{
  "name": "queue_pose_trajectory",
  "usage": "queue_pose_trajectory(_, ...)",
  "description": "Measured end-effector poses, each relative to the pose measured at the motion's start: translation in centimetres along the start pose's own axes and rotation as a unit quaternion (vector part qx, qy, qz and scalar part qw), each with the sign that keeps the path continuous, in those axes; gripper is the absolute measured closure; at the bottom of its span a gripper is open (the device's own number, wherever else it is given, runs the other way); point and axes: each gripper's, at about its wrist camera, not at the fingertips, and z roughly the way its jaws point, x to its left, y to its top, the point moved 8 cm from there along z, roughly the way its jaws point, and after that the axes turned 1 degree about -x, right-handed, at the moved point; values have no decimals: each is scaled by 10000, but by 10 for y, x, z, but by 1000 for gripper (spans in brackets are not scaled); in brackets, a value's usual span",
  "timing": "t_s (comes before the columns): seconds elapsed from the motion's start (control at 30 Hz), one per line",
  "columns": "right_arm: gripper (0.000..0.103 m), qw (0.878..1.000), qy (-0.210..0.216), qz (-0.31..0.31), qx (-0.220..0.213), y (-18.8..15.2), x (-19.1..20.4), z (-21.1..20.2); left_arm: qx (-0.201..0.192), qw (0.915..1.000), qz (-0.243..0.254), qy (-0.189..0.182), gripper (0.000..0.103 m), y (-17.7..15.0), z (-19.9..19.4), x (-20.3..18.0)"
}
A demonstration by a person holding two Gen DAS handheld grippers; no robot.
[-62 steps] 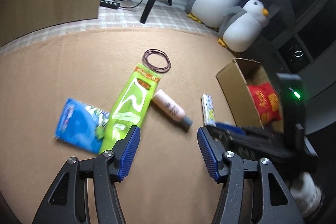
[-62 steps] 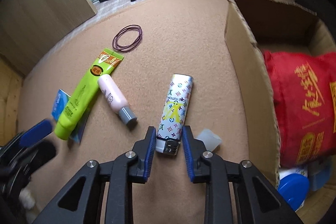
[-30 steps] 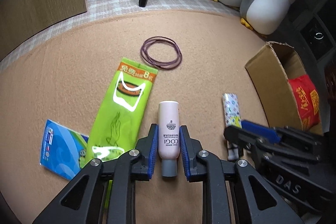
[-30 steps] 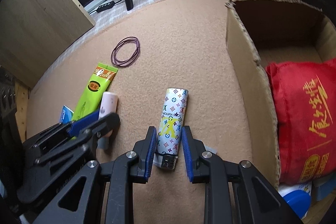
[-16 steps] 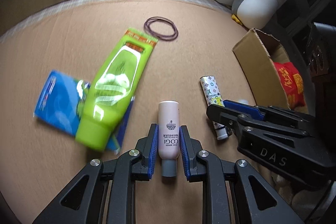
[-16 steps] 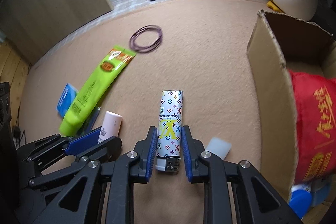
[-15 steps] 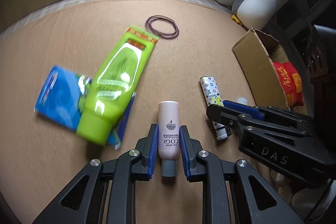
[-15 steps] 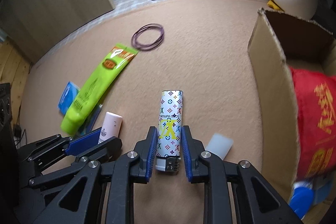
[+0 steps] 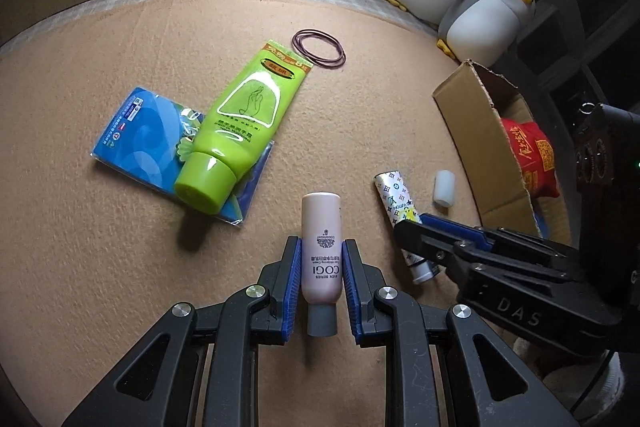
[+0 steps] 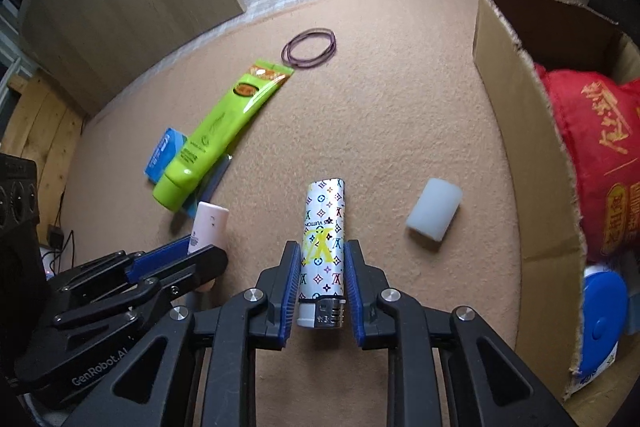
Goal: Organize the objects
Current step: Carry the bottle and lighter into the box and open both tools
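So the hand cream tube (image 9: 244, 125) lies across the flat packet (image 9: 136, 135) on the carpet (image 9: 100, 267), with the hair ties (image 9: 319, 49) just past its far end. Right of that: the small bottle (image 9: 321, 249), then the lighter (image 9: 400, 215), then the little cap (image 9: 445, 187) near the cardboard box (image 9: 476, 131). A pouch (image 10: 600, 163) sits in the box, two plush penguins (image 9: 484, 15) behind it.

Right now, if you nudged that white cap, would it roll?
Probably: the white cap looks round and lies on its side, so it could roll. It seems small and hollow, likely light. The fuzzy carpet should stop it soon.
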Motion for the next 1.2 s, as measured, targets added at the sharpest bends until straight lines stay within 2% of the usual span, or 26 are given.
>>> queue_pose_trajectory(0.23,83,9982,-249,-475,257,-3,4,8,-14,10000,-62,-26,81,1,0,3)
queue_pose_trajectory(0.37,83,9921,-551,-1030,459,-3,11,11,-43,9999,-88,-52,81,1,-1,4)
queue_pose_trajectory(0.5,82,9858,-758,-1441,417,-4,18,12,-89,9998,-139,-61,81,1,-5,8)
queue_pose_trajectory(0.7,83,9925,-490,-1088,259,-3,11,3,-164,9997,-166,-84,81,4,-12,7)
queue_pose_trajectory(0.87,83,9955,-291,-905,15,4,15,-13,-213,9996,-63,-187,81,9,-18,-8)
queue_pose_trajectory(1.03,83,9978,-100,-591,-292,10,3,-47,-296,9985,199,-419,81,20,-25,-43)
queue_pose_trajectory(1.2,83,9971,-169,-284,-683,8,-25,-90,-292,9950,585,-761,81,30,-23,-99)
